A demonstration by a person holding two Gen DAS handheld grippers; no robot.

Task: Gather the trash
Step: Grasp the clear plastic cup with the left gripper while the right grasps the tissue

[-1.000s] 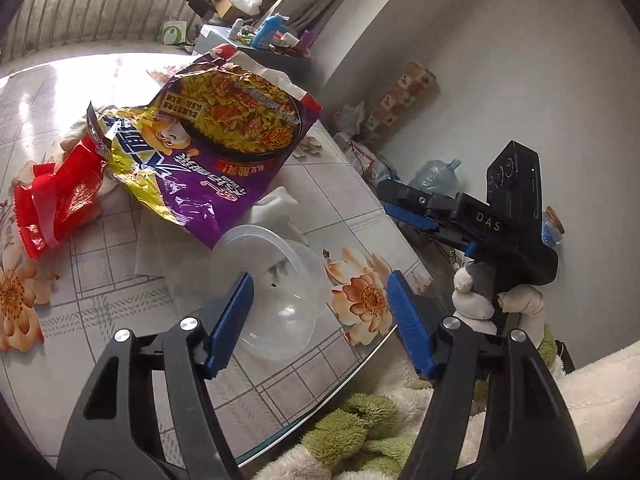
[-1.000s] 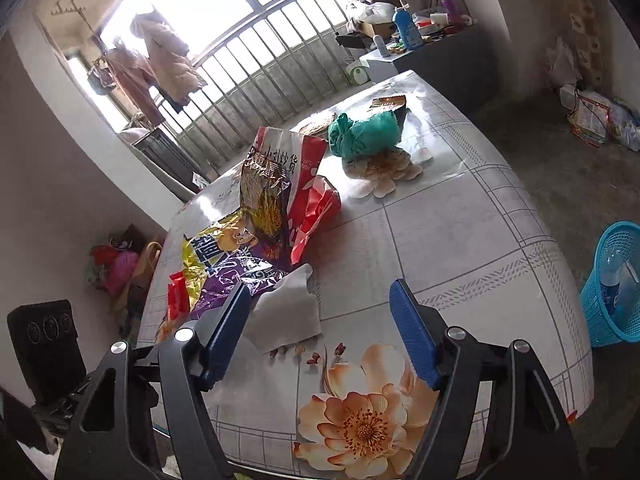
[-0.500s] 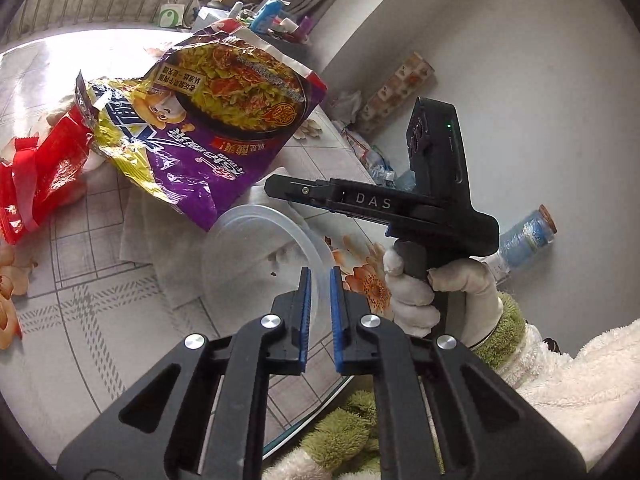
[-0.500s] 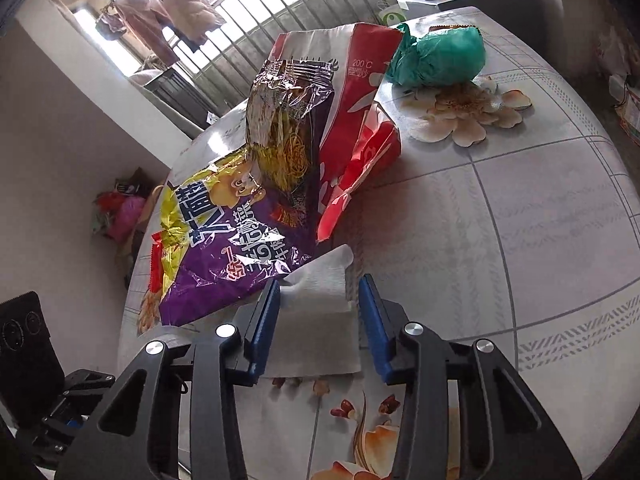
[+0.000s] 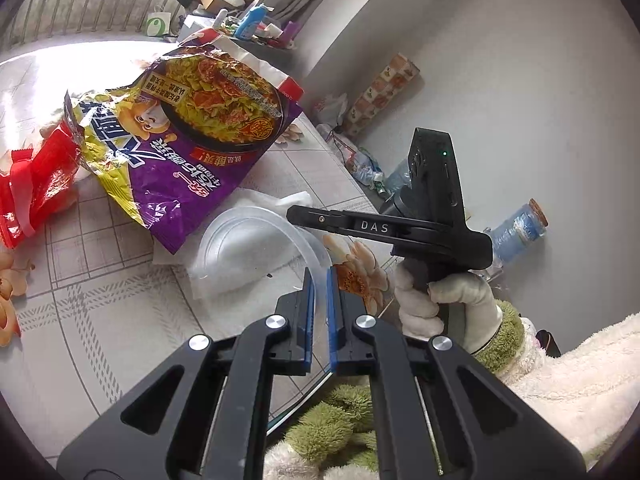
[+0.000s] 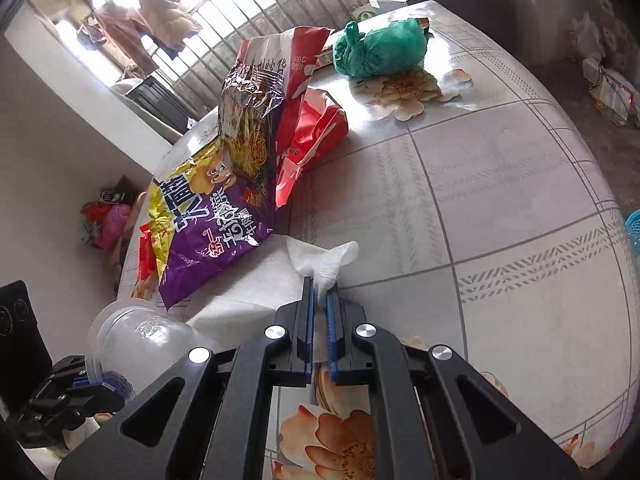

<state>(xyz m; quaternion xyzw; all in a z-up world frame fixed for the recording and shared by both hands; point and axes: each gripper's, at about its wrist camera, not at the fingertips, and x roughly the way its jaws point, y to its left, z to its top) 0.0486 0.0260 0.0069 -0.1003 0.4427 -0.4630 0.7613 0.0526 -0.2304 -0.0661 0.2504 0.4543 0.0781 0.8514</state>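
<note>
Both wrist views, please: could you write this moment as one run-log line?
left claw: shut on cup rim | right claw: shut on tissue | both on table

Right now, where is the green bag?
In the right wrist view the green bag sits at the table's far end, upper right, beside a printed flower and right of the upright snack bags.

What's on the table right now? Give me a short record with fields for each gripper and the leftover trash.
left gripper: shut on rim of clear plastic cup
right gripper: shut on white tissue
still on table: purple noodle bag, red wrapper, green bag
bin: blue basket at the view's right edge
</note>
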